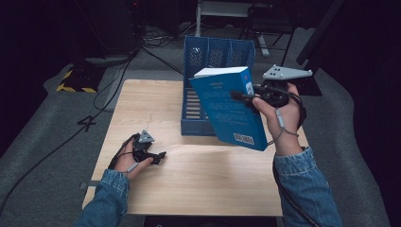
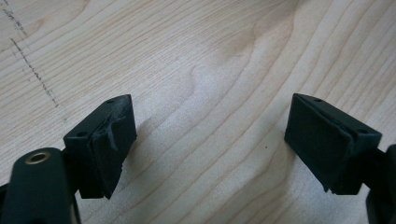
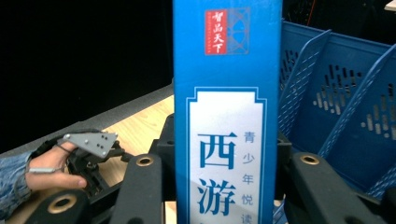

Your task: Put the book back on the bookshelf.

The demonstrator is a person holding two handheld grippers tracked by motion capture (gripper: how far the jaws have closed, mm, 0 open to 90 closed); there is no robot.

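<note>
A: What is the right gripper doing?

B: Its jaws are clamped on a thick blue paperback book with a white page edge. In the right gripper view the book's blue spine with its white title panel stands upright between the two black jaws, which press on it from either side.

A: And where is that book over the table?

B: Held in the air above the pale wooden table, tilted, with its back cover and barcode facing the high camera. It hangs in front of the blue plastic file rack with slotted dividers, partly covering the rack's right front corner from that camera. I cannot tell whether it touches the rack.

A: What is in the rack?

B: The rack sits on the far middle of the table, its upright dividers splitting it into compartments. The compartments that I can see hold nothing; the bare ribbed floor of the left one shows in the high view, and the right gripper view shows bare perforated dividers just right of the book. The part behind the book is hidden.

A: And the left gripper?

B: It rests low at the near left of the table, well apart from the rack and the book. In the left gripper view its two padded jaws stand wide apart with bare wood grain between them, holding nothing.
</note>
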